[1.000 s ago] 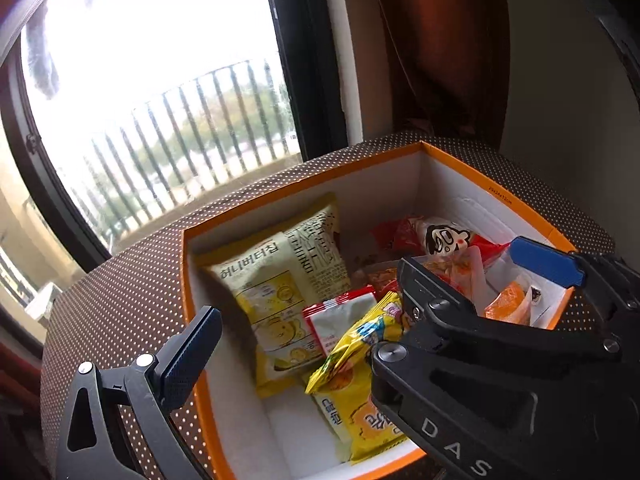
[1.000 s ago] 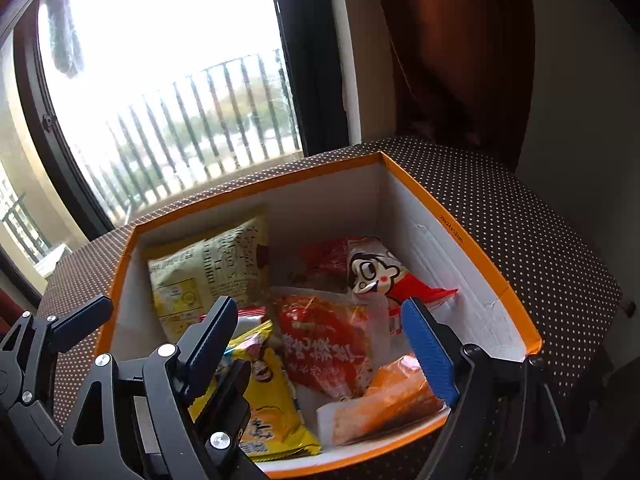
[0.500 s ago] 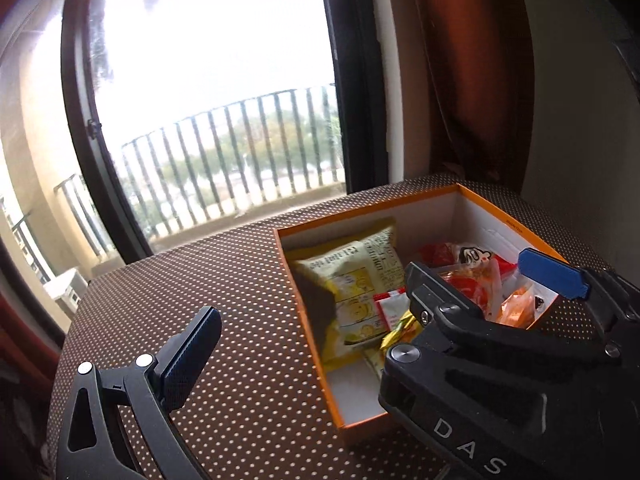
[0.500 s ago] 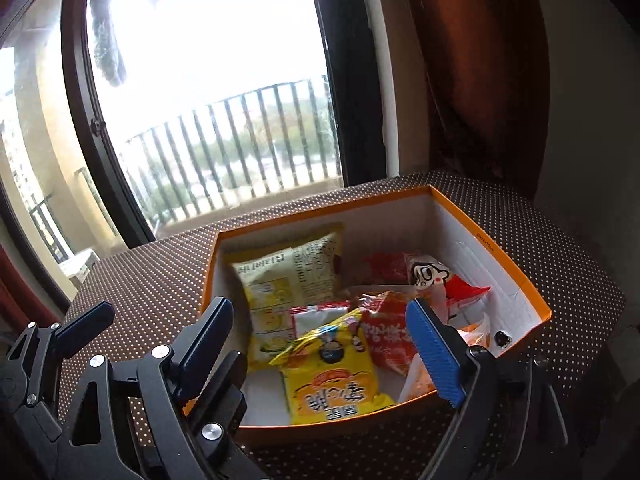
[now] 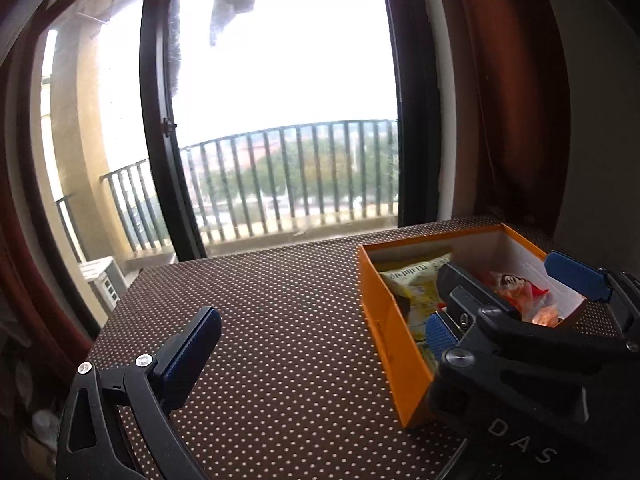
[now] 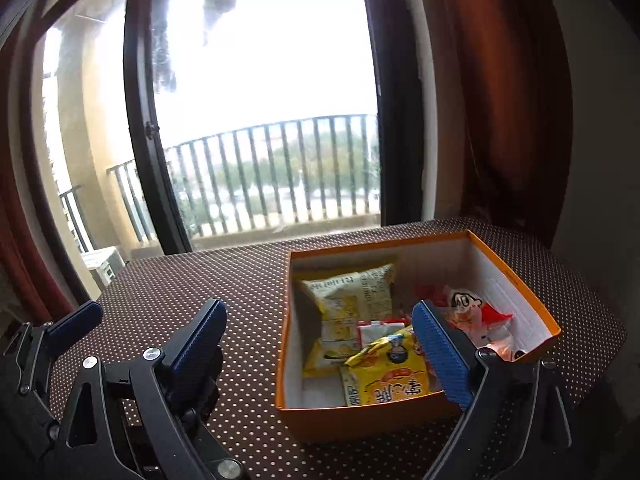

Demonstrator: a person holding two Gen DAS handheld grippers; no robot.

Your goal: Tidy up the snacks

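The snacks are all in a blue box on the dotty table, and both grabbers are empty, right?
Nearly. The box is orange, not blue; the right wrist view shows it plainly. The rest holds: the snacks lie inside it on the dotty table, and both the left gripper and the right gripper are empty.

Box's (image 5: 384, 320) near snacks behind right gripper (image 5: 516, 300)

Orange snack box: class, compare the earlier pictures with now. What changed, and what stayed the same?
Both tools pulled back and up from the orange box, so it looks smaller and more dotted tablecloth shows. The right tool, empty, is opening wider. The left tool stayed open and empty; the snacks stayed put.
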